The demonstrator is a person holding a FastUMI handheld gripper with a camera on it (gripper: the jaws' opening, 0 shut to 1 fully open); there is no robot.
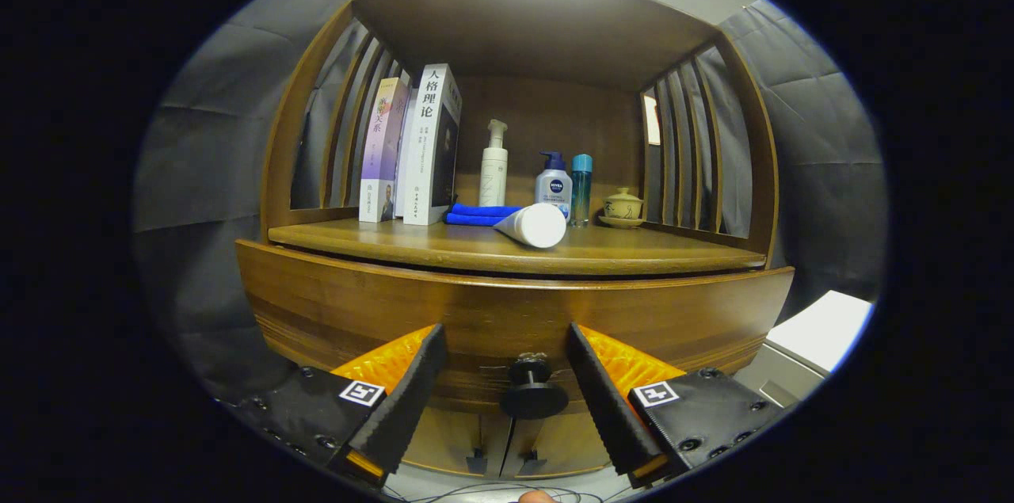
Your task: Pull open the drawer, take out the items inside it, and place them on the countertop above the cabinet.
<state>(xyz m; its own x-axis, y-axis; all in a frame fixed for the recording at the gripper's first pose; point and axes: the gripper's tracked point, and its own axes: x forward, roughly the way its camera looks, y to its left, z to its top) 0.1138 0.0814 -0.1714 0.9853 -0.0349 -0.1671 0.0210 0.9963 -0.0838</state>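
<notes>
Wooden drawer (507, 313) closed; gripper (507, 356) open around knob (532, 392).

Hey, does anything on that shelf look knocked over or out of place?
Yes: a white tube lies on its side, beside the blue cloth, while the bottles behind stand upright. The open gripper flanks the drawer knob.

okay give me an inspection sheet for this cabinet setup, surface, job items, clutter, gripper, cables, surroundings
Surface: wooden countertop, partly occupied.
Job's things: drawer not visibly pulled out; black knob between the fingers, untouched.
Clutter: two books, white pump bottle, blue-capped pump bottle, slim blue bottle, white tube lying down, blue cloth, lidded cup.
Gripper: gripper open, straddling the knob.
Cables: thin wires below the cabinet.
Surroundings: grey padded wall.
</notes>
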